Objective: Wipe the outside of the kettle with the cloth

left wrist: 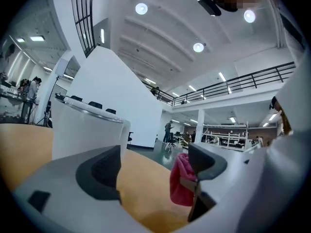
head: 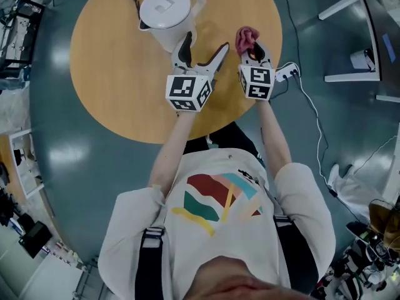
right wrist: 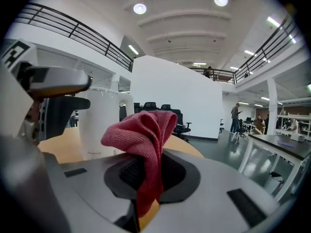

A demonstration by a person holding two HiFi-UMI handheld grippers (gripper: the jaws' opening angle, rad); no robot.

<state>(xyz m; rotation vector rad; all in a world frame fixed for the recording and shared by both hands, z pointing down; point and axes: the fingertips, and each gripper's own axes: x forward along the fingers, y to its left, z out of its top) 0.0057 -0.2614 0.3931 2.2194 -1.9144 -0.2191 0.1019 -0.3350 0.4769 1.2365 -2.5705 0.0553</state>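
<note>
We grip the red cloth (head: 245, 39) in the closed fingers of our right gripper (head: 253, 50), while the white kettle (head: 167, 14) stands up-left on the bench (head: 112, 74), just beyond the open, empty fingers of our left gripper (head: 204, 45).

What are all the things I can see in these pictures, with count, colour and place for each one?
table: one, round, light wood, on the grey floor.
kettle: one, white, on the far part of the table, just ahead of the left gripper.
cloth: one, pink-red, bunched up in the right gripper.
power strip: one, white with a white cable, on the floor right of the table.
left gripper: one, grey and black, fingers apart with nothing between them.
right gripper: one, grey and black, fingers closed on the cloth.
shirt: one, white with a coloured print, on the person.
</note>
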